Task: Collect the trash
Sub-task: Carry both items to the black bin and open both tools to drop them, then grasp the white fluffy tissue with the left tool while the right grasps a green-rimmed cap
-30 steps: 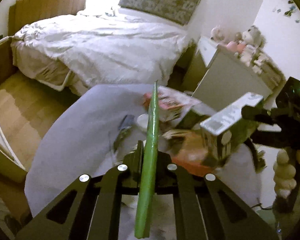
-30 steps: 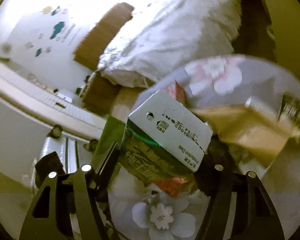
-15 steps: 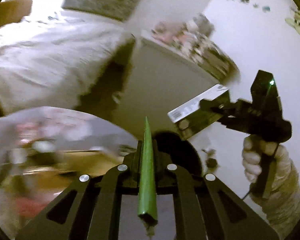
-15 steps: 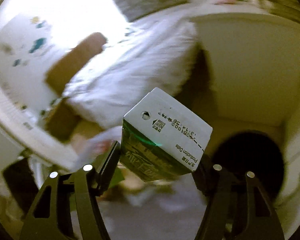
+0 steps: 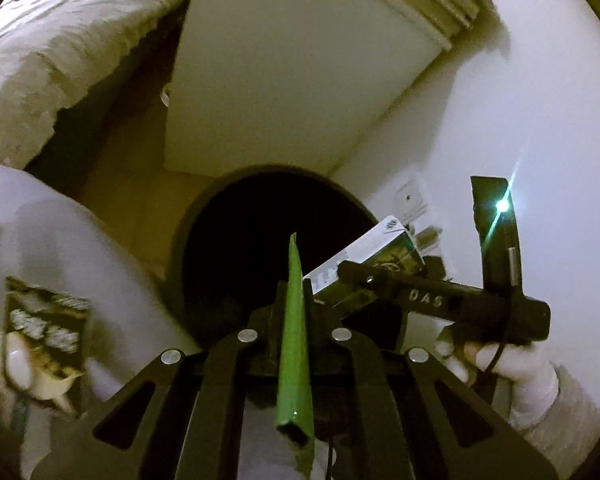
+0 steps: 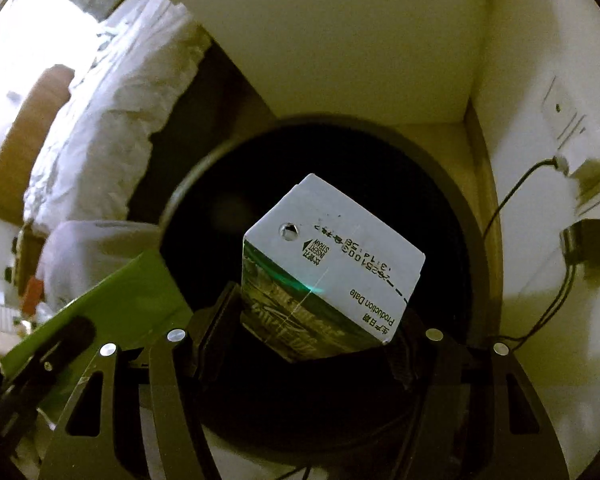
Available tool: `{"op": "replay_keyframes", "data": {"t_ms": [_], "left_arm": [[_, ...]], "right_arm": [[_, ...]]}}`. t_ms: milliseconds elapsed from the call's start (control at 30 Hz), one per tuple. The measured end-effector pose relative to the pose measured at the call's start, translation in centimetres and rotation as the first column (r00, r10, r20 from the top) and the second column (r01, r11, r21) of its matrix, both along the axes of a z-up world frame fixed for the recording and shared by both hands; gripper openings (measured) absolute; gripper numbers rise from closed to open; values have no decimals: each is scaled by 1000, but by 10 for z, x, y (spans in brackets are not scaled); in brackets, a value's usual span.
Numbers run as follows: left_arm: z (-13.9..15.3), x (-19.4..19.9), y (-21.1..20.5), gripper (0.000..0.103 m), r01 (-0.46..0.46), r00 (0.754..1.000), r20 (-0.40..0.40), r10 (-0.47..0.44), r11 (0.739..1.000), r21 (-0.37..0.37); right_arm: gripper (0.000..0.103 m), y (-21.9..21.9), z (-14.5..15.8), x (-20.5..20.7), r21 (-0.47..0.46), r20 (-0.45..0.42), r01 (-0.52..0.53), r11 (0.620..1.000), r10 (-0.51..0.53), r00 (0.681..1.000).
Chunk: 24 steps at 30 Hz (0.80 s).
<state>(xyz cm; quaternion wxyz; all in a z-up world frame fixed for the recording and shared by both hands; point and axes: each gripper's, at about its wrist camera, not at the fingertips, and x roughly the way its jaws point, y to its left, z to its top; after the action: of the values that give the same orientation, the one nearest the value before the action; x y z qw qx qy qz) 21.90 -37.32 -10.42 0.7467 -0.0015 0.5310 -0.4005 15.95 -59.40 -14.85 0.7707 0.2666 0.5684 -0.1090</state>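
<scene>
**Two pieces of trash held over the bin**

The left gripper (image 5: pixel 296 300) is closed tight on a thin green sheet (image 5: pixel 294 344), seen edge-on at the lower centre of the left view. In the right view the same sheet appears as a flat green panel at lower left. The right gripper (image 6: pixel 312 320) is held fairly wide, its pads pressed on a drink carton (image 6: pixel 332 272) whose white top, with a straw hole and a printed date, faces the camera at the centre of the frame.

A round black bin (image 6: pixel 452 208) fills the middle of both views, its dark mouth directly behind the carton and the sheet. Nothing can be made out inside it.

Both items are judged to be collected and brought to the bin; the release is not yet done. More trash seems to be left: a printed packet (image 5: pixel 44 344) lies on a pale cloth (image 5: pixel 80 240) at the lower left of the left view.

A bed (image 6: pixel 112 112) is seen at upper left, a white cabinet (image 5: pixel 284 64) at upper centre, and a cable (image 6: pixel 512 200) and plug at the right wall. The bin mouth is unobstructed; only the two grippers are crowded together over it.
</scene>
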Motion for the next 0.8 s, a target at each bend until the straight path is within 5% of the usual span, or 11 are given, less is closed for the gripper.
{"op": "replay_keyframes", "data": {"t_ms": [200,300,333,600,800], "left_arm": [[-3,1,-7,16,23,999,21,-24,998,60],[2,-3,2,70,7,999,47,-10,998,57],[8,-5,9,78,-9,998,64,7,999,37],[56,-33,71,78,-85,986,139,92,995,-58],[87,-60,166,81,-232,944,214,252,966,-113]], "right_arm": [[69,-7,-8,7,34,-29,12,999,-11,1000],[75,-4,-2,7,12,-23,8,1000,-8,1000],[75,-4,2,11,5,-16,3,1000,-3,1000],[75,41,54,5,-21,93,-82,996,84,992],[75,129,114,14,-100,215,-282,954,297,930]]}}
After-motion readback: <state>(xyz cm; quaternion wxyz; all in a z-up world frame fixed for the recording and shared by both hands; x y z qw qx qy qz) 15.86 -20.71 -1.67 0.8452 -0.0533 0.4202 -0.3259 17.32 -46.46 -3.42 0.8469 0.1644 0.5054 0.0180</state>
